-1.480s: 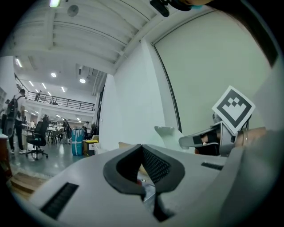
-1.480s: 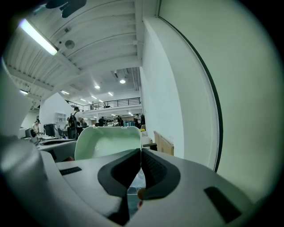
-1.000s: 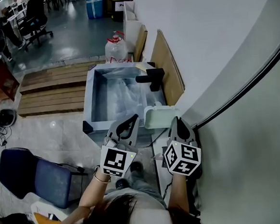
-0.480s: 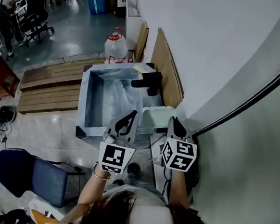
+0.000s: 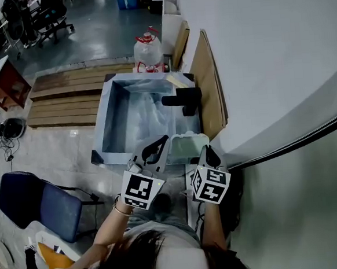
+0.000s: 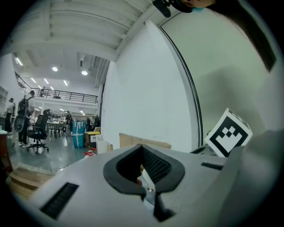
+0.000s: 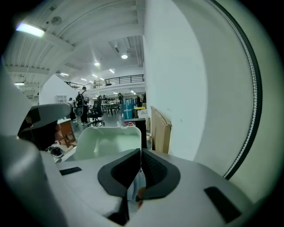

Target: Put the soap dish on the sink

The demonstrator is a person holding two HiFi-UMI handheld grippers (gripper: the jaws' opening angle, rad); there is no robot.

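Pale-green soap dish (image 5: 187,146) hung at frame centre, over near rim of sink (image 5: 102,126), below black tap (image 5: 184,98). R tool (image 5: 207,150) pinched shut on dish's near edge, prob. to carry it level. L tool (image 5: 159,141) closed, empty, just beside dish; likely on standby.

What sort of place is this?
Likely an open workshop or lab hall: a metal sink stands on a bare floor, beside wooden boards, with office chairs further off.

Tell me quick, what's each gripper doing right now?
Left gripper: closed, empty.
Right gripper: closed on the soap dish.
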